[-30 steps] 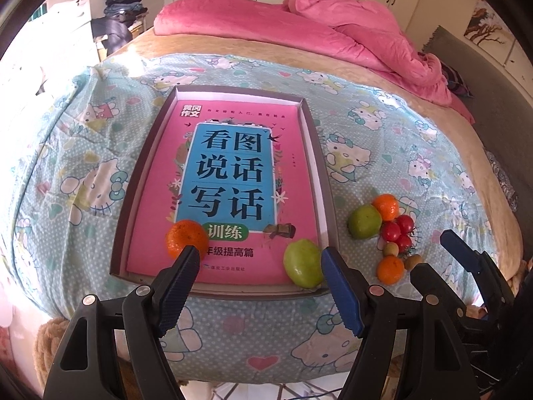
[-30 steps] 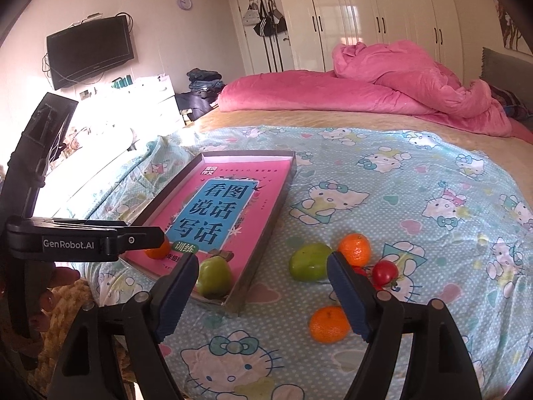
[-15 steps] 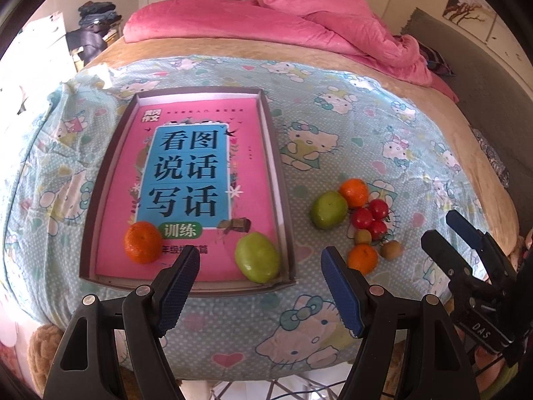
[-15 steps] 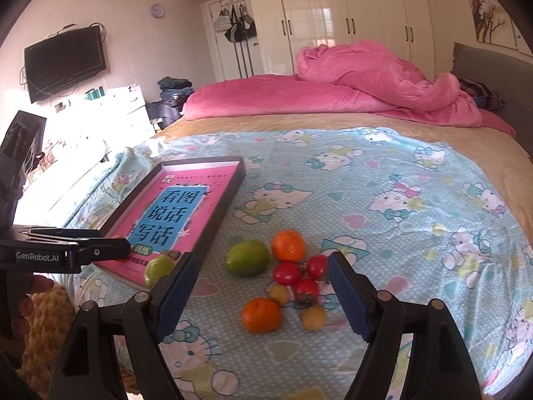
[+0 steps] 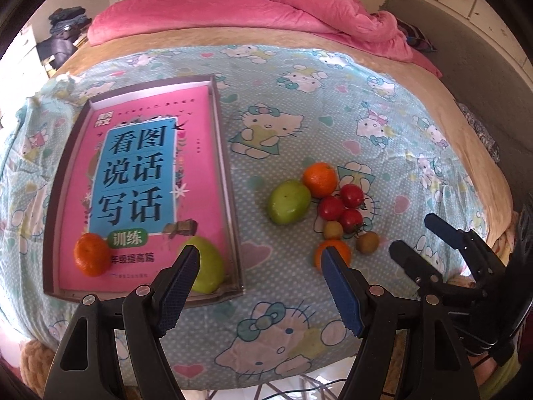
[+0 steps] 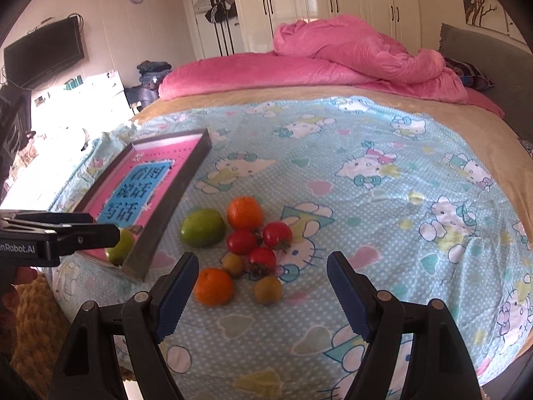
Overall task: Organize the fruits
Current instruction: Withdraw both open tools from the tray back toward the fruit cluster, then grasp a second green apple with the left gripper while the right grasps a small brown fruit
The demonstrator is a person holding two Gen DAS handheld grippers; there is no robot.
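Observation:
A shallow brown tray lined with a pink book lies on the bed. In it sit an orange and a green fruit. Right of the tray is a loose pile: a green fruit, an orange, three red tomatoes, two small brownish fruits and a nearer orange. My left gripper hangs open over the bed between tray and pile. My right gripper is open above the pile's near side, nothing between its fingers.
The Hello Kitty sheet covers the bed. A pink duvet is heaped at the far end. A woven basket stands below the bed's near edge. Wardrobes and a wall TV lie beyond.
Both grippers have shifted right and slightly down. The tray slid toward the left of each view and the fruit pile came toward the middle. Both stayed open and no fruit moved.

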